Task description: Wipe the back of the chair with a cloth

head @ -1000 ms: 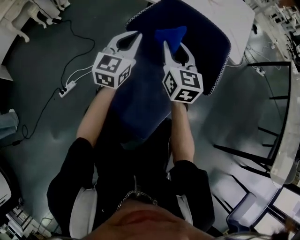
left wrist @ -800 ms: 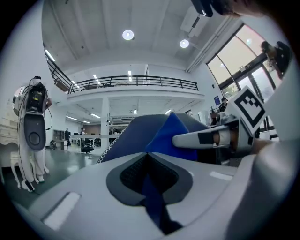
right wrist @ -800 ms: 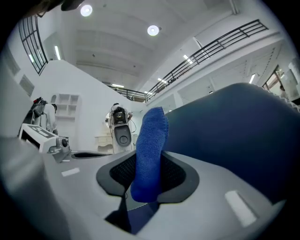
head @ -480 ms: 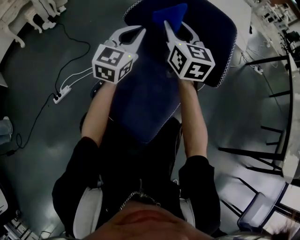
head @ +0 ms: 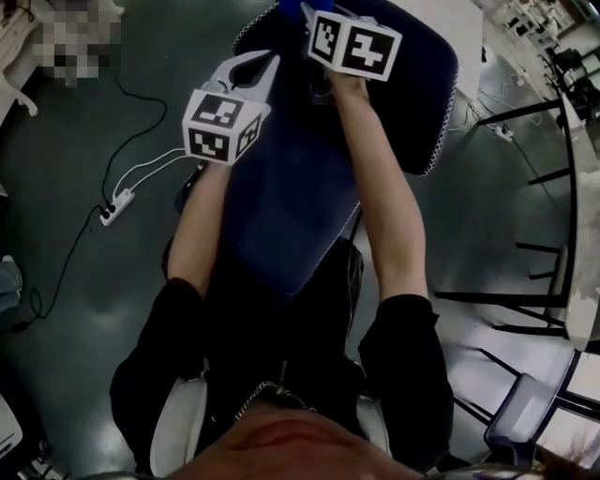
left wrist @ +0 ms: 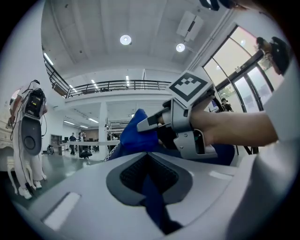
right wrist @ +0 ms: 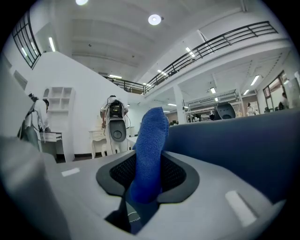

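Head view: chair back (head: 281, 187), dark blue with a white-stitched rim; both grippers over it. Right gripper (head: 302, 13) at the back's far top edge, cloth (right wrist: 150, 145) almost cropped there; right gripper view shows the jaws clamped on that bright blue cloth, which stands up between the pads. Left gripper (head: 265, 66) by the back's left edge, jaws together, nothing held; only its view shows the cloth bunched at the stitched rim.

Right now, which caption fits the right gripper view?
Right gripper shut on a blue cloth, beside the dark blue chair back.
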A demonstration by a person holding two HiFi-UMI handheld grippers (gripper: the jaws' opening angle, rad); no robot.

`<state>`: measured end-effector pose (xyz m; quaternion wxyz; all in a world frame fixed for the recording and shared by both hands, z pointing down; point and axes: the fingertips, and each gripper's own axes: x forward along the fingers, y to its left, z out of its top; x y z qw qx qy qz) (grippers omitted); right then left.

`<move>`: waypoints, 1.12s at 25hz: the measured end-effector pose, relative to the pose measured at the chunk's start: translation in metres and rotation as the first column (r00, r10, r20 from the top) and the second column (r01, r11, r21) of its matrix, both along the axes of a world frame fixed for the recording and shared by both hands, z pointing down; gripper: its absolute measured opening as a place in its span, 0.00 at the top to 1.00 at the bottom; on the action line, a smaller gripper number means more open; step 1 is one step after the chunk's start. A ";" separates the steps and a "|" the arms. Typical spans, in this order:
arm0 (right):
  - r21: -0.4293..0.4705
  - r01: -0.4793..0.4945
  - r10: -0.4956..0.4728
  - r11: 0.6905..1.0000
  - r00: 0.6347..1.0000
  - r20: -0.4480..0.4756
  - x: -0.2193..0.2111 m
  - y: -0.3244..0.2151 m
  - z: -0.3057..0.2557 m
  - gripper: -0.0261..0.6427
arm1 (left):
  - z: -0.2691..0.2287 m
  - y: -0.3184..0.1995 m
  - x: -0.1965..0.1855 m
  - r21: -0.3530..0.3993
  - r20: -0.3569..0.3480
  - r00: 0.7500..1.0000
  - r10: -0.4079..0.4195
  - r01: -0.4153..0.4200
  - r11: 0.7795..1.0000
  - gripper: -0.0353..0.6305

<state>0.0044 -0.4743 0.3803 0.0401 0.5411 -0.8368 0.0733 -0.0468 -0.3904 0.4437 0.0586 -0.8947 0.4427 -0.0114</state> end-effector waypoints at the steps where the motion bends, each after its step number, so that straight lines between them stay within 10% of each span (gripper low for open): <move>1: -0.005 -0.008 0.008 1.000 1.000 -0.013 0.000 -0.003 0.003 0.77 | 0.002 -0.001 0.000 -0.002 0.006 1.000 -0.002 0.002 1.000 0.93; 28: -0.031 -0.123 0.123 0.992 0.992 -0.003 0.091 0.044 0.016 0.77 | 0.011 0.039 0.069 0.002 0.033 0.990 0.137 -0.137 0.991 0.93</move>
